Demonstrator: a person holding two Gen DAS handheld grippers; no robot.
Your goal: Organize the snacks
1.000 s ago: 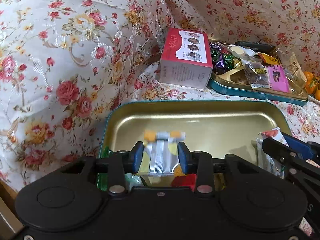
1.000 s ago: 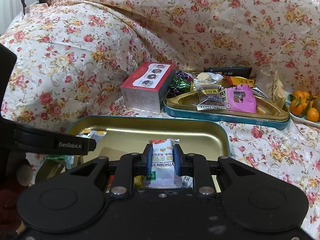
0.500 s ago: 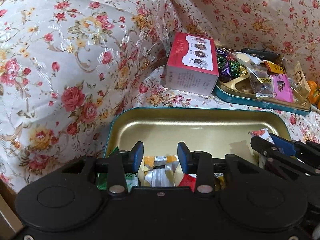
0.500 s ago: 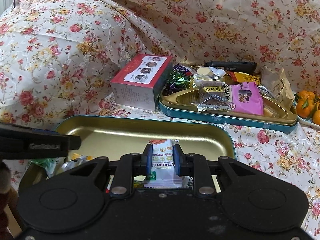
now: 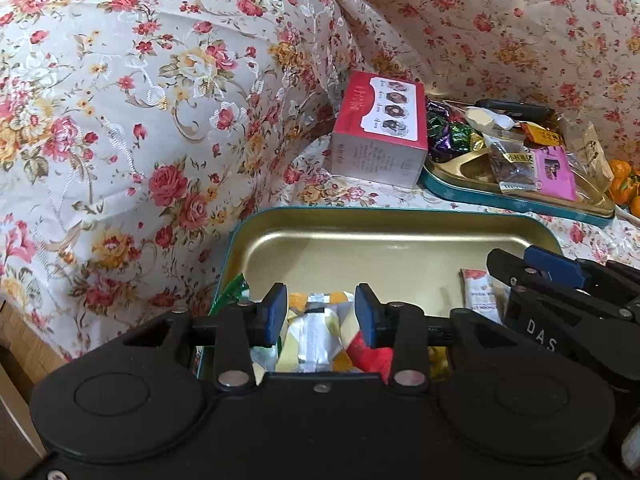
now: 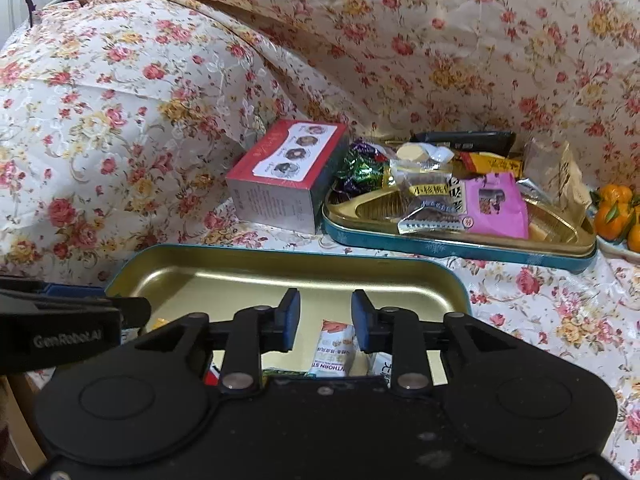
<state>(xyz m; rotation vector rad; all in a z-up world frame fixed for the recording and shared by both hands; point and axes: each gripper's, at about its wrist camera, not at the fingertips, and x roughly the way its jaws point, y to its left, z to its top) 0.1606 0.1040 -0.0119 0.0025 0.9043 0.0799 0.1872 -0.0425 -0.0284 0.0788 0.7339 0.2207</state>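
Draped floral cloth fills the left of both views and covers the table. On it, toward the back, a red box stands just beside the far tin tray, which is heaped with wrapped candies and a pink packet; oranges sit at the far right edge.

In front lies the gold-lined tin lid. The left gripper hangs over its near left corner, jaws apart, with a silver-and-yellow packet lying loose below them among green and red wrappers; its body hides most of that pile. The right gripper is also spread open above the white snack bar, which lies in the lid, probably flat, though only its top end shows.

Half a second ago the right gripper was clamped on that bar; it has now let go. The left gripper was already open then.
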